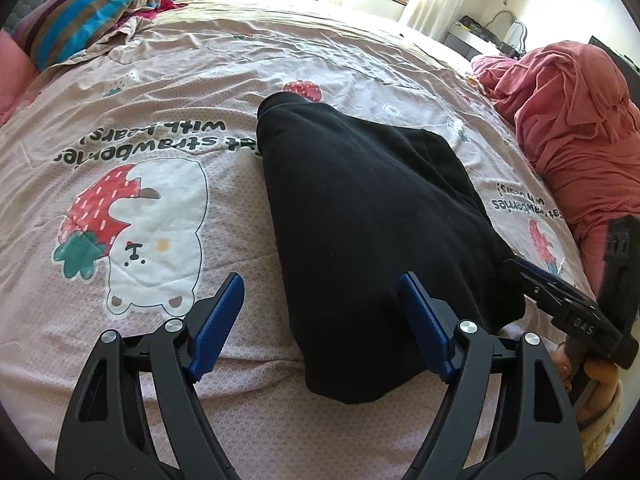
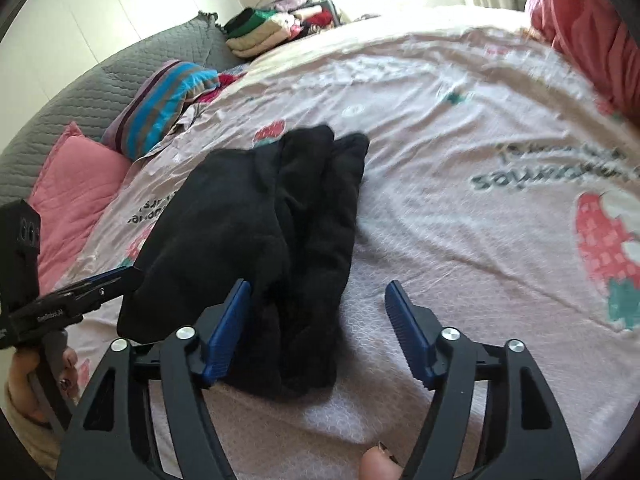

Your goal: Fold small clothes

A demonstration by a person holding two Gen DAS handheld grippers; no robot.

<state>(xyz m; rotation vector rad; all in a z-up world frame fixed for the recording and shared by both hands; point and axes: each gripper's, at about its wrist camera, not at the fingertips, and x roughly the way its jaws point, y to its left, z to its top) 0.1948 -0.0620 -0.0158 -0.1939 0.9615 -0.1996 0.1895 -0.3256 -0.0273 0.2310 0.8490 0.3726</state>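
Lying folded into a long strip in the middle of the bed, the black garment [image 1: 372, 216] sits on the pink strawberry-and-bear bedsheet [image 1: 192, 80], narrow end pointing away toward the far side. The left tongs [image 1: 322, 286] are spread wide with nothing pinched; one blue pad hangs over the cloth's near left edge, the other over bare sheet. The right tongs [image 2: 318, 294] are also wide open and empty, left pad over the garment's near end, right pad over the sheet. Further out there's a striped pillow [image 1: 92, 4] and a pink cushion [image 2: 76, 196] by the grey quilted headboard [image 2: 132, 76], a stack of folded clothes [image 2: 260, 32] behind, and a heap of reddish-pink fabric [image 1: 576, 128] off to the right.
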